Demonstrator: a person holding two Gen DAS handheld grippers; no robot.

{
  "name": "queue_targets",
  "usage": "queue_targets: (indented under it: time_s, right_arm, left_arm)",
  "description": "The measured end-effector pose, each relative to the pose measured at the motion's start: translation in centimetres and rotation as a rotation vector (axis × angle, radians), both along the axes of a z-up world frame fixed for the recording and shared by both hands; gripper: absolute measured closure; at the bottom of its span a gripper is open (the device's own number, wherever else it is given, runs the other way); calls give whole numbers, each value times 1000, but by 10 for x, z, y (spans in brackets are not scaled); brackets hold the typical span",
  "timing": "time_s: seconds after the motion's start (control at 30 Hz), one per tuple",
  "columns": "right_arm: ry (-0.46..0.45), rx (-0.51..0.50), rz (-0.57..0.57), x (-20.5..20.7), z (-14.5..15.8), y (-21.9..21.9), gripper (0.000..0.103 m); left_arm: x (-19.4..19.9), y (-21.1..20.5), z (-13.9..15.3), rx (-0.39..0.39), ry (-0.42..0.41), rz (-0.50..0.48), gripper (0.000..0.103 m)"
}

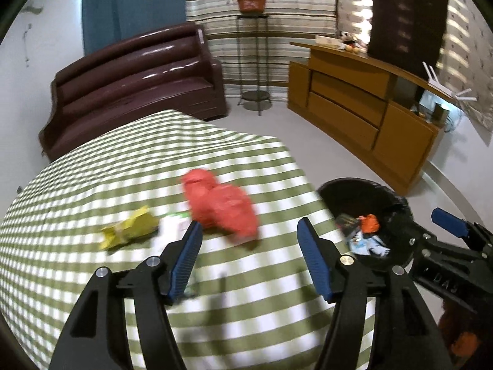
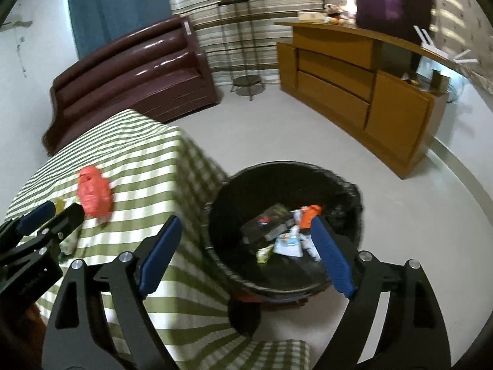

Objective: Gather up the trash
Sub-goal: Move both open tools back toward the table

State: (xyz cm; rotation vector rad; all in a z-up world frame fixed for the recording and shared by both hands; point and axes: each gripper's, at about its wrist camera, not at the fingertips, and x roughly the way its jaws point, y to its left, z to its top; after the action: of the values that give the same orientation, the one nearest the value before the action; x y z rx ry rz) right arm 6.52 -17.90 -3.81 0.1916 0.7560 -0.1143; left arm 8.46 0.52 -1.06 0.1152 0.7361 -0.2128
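A crumpled red plastic bag (image 1: pixel 220 205) lies on the green-and-white checked tablecloth (image 1: pixel 92 178), with a yellow wrapper (image 1: pixel 131 226) and a white scrap (image 1: pixel 172 226) to its left. My left gripper (image 1: pixel 249 231) hovers open just in front of the red bag, nothing between its blue pads. A black trash bin (image 2: pixel 277 185) with a liner stands on the floor off the table's right corner and holds several pieces of trash. My right gripper (image 2: pixel 246 228) hangs open over the bin's near rim, empty. In the right wrist view the red bag (image 2: pixel 94 195) and the left gripper (image 2: pixel 50 211) show at left.
A dark brown sofa (image 1: pixel 138 71) stands behind the table. A wooden cabinet (image 1: pixel 363 104) runs along the right wall, and a metal plant stand (image 1: pixel 254 61) with a potted plant is between them. Grey floor (image 2: pixel 277 135) lies around the bin.
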Motion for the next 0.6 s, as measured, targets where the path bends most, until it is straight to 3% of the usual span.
queue_targets:
  time_s: [0.47,0.6]
  right_arm:
    - [8,-2,178,30,7,94,21]
    - [18,-6,222,33,7,121,28]
  left_arm:
    - [0,111,-14,0,37,187,40]
    - [-1,131,-17,1,48,223,40]
